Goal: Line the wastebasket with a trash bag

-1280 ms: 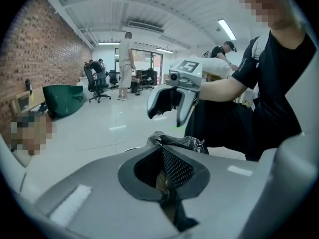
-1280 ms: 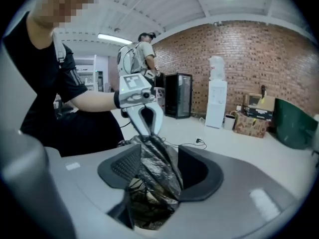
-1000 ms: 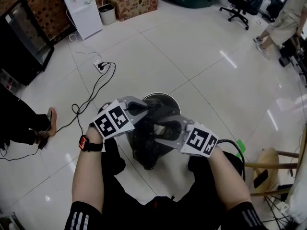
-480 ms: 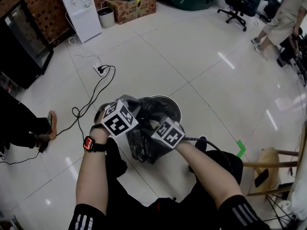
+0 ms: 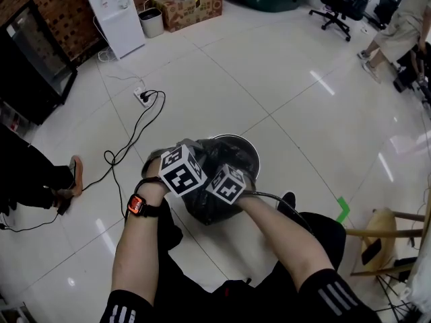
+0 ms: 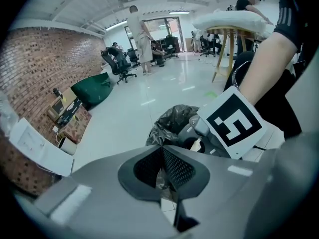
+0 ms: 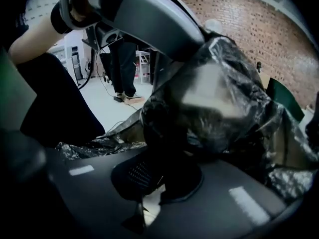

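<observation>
Wastebasket (image 5: 250, 152): round, on the floor right in front of the person's knees. Only the far rim peeks out.
Trash bag (image 5: 205, 210): black, shiny and crinkly. Laid over the wastebasket, bunched up on the near side and hanging down the outside.
Left gripper (image 6: 163, 166): pressed together, with a thin bit of the trash bag pinched between the pads. Over the near left part of the wastebasket, pointing down.
Right gripper (image 7: 159, 180): pressed together on a thick fold of the trash bag. Just beside the left gripper, on its right, also pointing down.
Left marker cube (image 5: 182, 170): black and white squares, tipped to one side.
Right marker cube (image 5: 225, 184): a little lower and almost touching the left marker cube.
Watch (image 5: 137, 205): on the left wrist, with a red-orange face.
Floor (image 5: 303, 99): big white shiny tiles.
Power strip (image 5: 143, 97): white, on the floor, well apart from the wastebasket on the far left.
Black cable (image 5: 124, 150): looping from the power strip toward the near left.
Water dispenser (image 5: 113, 12): white and tall, by the brick wall (image 5: 54, 12).
Small bin (image 5: 149, 22): between the water dispenser and a cardboard box (image 5: 188, 5).
Office chair (image 5: 340, 2): black, far away at the top right.
Wooden stool (image 5: 380, 231): at the right edge, near a bit of green tape (image 5: 343, 210) on the floor.
Other people: one in dark trousers (image 5: 27, 173) at the left edge, one walking (image 5: 397, 19) at the top right.
</observation>
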The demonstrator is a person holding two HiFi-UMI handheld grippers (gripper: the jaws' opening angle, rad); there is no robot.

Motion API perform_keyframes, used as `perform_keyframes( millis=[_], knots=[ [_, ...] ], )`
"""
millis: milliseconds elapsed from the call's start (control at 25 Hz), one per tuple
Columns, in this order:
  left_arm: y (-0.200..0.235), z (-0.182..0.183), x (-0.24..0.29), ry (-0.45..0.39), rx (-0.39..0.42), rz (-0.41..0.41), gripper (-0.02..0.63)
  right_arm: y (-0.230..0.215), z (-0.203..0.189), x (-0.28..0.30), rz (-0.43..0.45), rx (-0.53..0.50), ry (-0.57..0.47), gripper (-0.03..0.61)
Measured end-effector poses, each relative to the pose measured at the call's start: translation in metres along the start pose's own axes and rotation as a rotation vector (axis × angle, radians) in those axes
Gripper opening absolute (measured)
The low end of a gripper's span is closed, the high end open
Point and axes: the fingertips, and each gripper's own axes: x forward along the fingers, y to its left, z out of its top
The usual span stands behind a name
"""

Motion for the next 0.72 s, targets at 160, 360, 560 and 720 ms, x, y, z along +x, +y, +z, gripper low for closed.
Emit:
perform_keyframes(
  millis=[160, 360, 560, 720],
  knots=[
    [0.007, 0.005, 0.000, -0.008, -0.011, 0.028, 0.000, -0.023, -0.009, -0.017, -0.057, -0.110, 0.059, 0.008],
    [0.015, 0.020, -0.008, -0.064, -0.038, 0.062, 0.000, -0.064, -0.007, -0.055, -0.141, -0.216, 0.142, 0.008],
    [0.024, 0.026, -0.016, -0.098, -0.099, 0.068, 0.000, -0.077, 0.003, -0.075, -0.126, -0.231, 0.188, 0.008],
    [0.018, 0.012, -0.006, -0.042, -0.121, 0.042, 0.000, -0.065, -0.014, -0.057, -0.060, -0.236, 0.237, 0.008]
  ],
)
